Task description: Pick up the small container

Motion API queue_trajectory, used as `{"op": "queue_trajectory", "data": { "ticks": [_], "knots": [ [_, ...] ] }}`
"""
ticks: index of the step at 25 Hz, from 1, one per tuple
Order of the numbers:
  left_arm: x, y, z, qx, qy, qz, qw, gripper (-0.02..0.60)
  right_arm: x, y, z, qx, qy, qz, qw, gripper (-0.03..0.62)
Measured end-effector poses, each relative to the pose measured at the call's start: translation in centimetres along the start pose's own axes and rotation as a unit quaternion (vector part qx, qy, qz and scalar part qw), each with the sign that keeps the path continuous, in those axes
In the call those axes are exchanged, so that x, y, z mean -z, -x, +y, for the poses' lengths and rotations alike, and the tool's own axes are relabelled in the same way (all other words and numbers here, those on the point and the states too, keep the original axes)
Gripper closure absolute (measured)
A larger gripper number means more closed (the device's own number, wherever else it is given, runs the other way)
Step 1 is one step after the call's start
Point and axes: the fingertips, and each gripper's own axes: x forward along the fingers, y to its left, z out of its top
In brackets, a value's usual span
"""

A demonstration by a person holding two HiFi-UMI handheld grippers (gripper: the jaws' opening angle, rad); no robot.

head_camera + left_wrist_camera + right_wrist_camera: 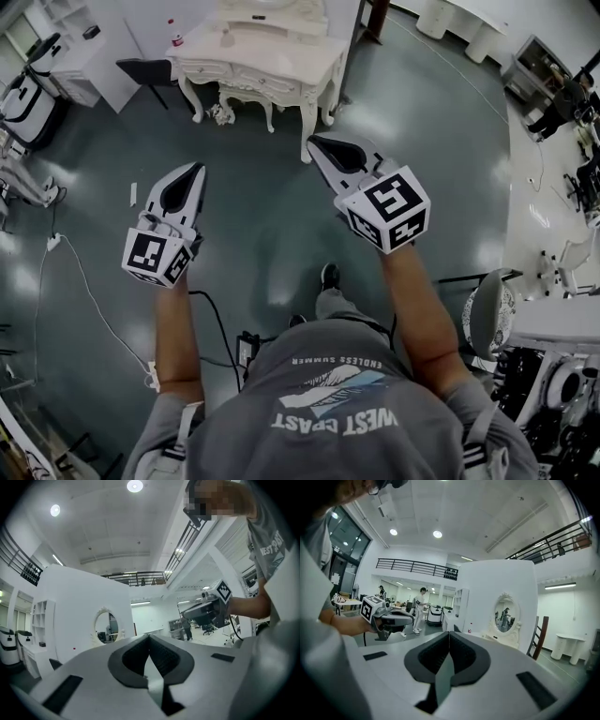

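Observation:
A small bottle with a red cap [176, 37] stands at the left end of the white dressing table [281, 58], far ahead of both grippers; the right gripper view shows the small bottle [470, 629] beside the oval mirror [504, 616]. My left gripper [195, 170] is held in the air over the floor, its jaws shut with nothing between them. My right gripper [315, 142] hangs a little nearer the table's front right leg, also shut and holding nothing. In their own views the left gripper [149, 636] and the right gripper [449, 633] show their tips closed together.
A dark chair [141, 69] stands left of the dressing table. White cables [84, 300] and a power strip lie on the grey floor at the left. A round stool [487, 314] and equipment stand at the right. White shelving [70, 52] lines the far left.

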Motion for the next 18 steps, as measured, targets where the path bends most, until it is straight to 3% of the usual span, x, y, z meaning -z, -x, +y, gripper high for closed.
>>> {"op": "queue_trajectory", "data": {
  "ticks": [5, 18],
  "knots": [
    [1.0, -1.5, 2.3, -0.022, -0.004, 0.016, 0.9996, 0.566, 0.4, -3.1, -2.9, -0.010, -0.009, -0.011, 1.000, 0.568],
    [2.4, -9.1, 6.7, -0.090, -0.007, 0.060, 0.9941, 0.566, 0.7, -12.4, -12.0, -0.091, -0.030, -0.031, 0.995, 0.568]
  ]
}}
